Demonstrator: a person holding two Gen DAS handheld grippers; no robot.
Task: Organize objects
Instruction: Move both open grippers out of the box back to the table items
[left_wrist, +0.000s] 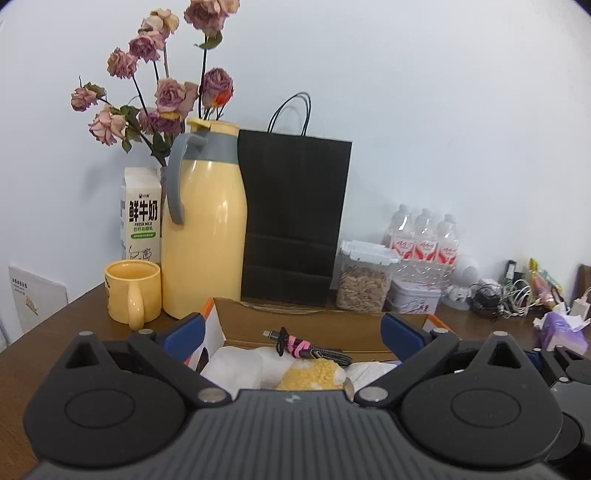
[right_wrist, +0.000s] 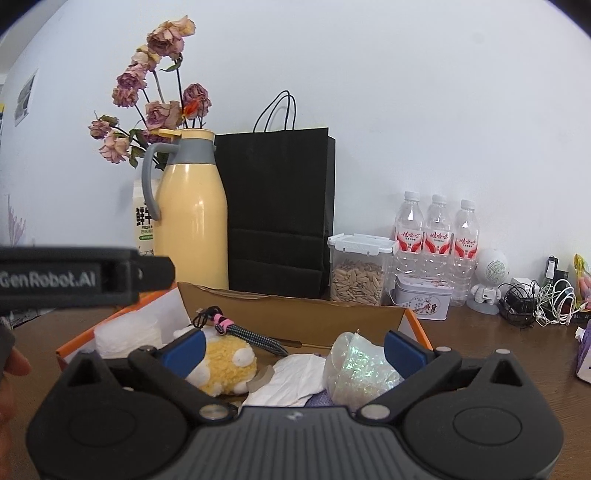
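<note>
both my claws released, nothing between the pads: left gripper (left_wrist: 291, 334), right gripper (right_wrist: 293, 350). braided cable (right_wrist: 245, 332) lies inside the cardboard box (right_wrist: 295, 314), atop the yellow plush (right_wrist: 225, 363), long axis slanting left-far to right-near; right claw judged nearer.

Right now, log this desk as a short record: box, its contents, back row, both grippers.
box: open cardboard box with orange outer walls, on the brown desk
contents: yellow plush toy, bundled cable with pink tie, white paper, iridescent plastic wrap
back row: yellow mug, milk carton, yellow thermos jug, black paper bag, seed container, three water bottles
left gripper: jaws wide open, nothing between them
right gripper: jaws wide open, gripping nothing
</note>
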